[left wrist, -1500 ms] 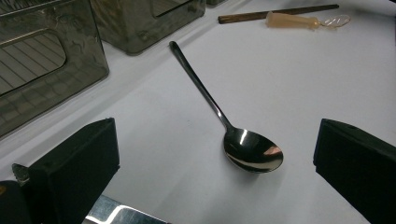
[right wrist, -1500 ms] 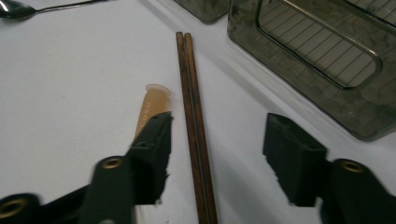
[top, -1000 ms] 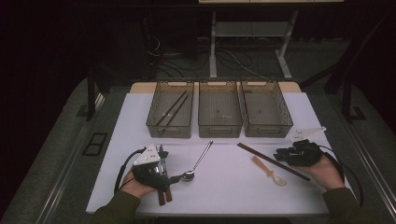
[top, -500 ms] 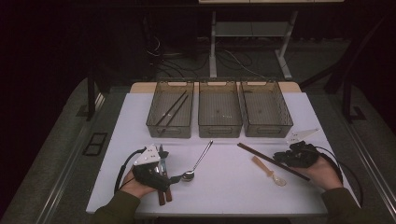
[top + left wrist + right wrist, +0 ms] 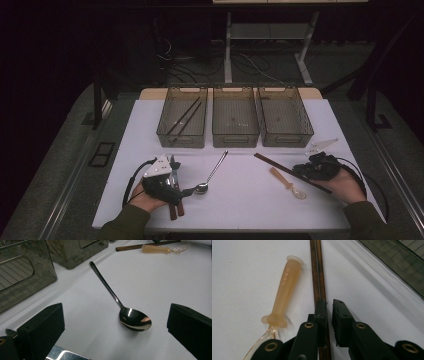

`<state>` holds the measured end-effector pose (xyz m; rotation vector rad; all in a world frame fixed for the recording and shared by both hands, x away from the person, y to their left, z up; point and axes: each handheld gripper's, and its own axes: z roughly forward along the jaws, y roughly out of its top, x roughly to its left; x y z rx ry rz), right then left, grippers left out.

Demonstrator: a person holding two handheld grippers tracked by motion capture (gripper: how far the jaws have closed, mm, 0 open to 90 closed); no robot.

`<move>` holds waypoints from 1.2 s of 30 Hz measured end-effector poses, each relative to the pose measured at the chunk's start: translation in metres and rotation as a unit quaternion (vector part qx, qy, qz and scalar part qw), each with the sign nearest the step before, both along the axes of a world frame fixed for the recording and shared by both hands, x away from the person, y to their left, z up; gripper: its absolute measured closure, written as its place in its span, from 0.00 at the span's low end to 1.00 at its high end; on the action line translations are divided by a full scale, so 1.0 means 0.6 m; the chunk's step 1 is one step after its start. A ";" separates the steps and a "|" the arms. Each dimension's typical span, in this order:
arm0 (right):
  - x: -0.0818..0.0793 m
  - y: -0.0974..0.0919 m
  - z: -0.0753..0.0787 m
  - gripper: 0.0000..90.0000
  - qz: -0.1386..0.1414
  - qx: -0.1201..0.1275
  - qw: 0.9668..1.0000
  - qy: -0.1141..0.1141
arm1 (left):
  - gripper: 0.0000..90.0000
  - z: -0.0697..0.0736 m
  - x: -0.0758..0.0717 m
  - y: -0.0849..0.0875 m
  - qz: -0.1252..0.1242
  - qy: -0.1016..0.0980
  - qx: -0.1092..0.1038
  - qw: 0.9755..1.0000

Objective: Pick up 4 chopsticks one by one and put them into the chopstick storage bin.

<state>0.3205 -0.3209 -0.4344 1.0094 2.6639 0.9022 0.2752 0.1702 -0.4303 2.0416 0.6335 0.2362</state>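
**Right gripper closing at the chopsticks**

While the left gripper (image 5: 172, 172) rested on the white table (image 5: 250, 200) with its jaws spread wide and empty, the shiny metal spoon (image 5: 125, 312) lay between and ahead of them, untouched. The right gripper (image 5: 330, 305) had just been closing: its jaws stood almost together, a narrow gap left between them, directly over the pair of dark brown wooden chopsticks (image 5: 318, 272); whether they pinched the sticks could not be told. A translucent amber plastic spoon (image 5: 284, 295) lay just beside the chopsticks.
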 end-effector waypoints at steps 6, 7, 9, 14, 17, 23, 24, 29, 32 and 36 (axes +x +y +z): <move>0.001 -0.001 -0.004 0.91 -0.002 -0.008 1.000 -0.005 | 0.01 0.000 0.000 -0.001 0.002 0.002 0.004 1.000; 0.002 -0.002 -0.005 0.91 -0.002 -0.008 1.000 -0.007 | 0.01 0.000 0.000 0.000 0.002 0.001 0.004 1.000; 0.002 -0.002 -0.005 0.91 -0.003 -0.011 1.000 -0.007 | 0.01 0.000 0.000 -0.001 0.001 0.002 0.004 1.000; 0.002 -0.002 -0.009 0.91 -0.002 -0.015 1.000 -0.011 | 0.01 -0.001 0.000 -0.001 -0.001 0.001 0.005 1.000; 0.002 -0.003 -0.010 0.92 0.003 -0.016 1.000 -0.014 | 0.01 -0.001 0.000 -0.001 -0.001 0.002 0.005 1.000; 0.000 -0.001 -0.010 0.95 0.014 -0.023 0.999 -0.024 | 0.01 -0.001 0.000 -0.002 -0.003 0.003 0.006 1.000; 0.000 -0.001 -0.011 0.95 0.015 -0.023 0.999 -0.025 | 0.01 -0.002 0.000 -0.002 -0.003 0.003 0.006 1.000; 0.000 -0.001 -0.010 0.95 0.022 -0.027 0.999 -0.027 | 0.01 -0.002 0.000 -0.003 -0.003 0.003 0.005 1.000; 0.001 -0.001 -0.010 0.96 0.025 -0.028 0.999 -0.028 | 0.01 -0.002 0.000 -0.003 -0.003 0.003 0.005 1.000; 0.002 -0.003 -0.009 0.96 0.025 -0.024 0.999 -0.025 | 0.01 -0.002 0.000 -0.003 -0.004 0.004 0.005 1.000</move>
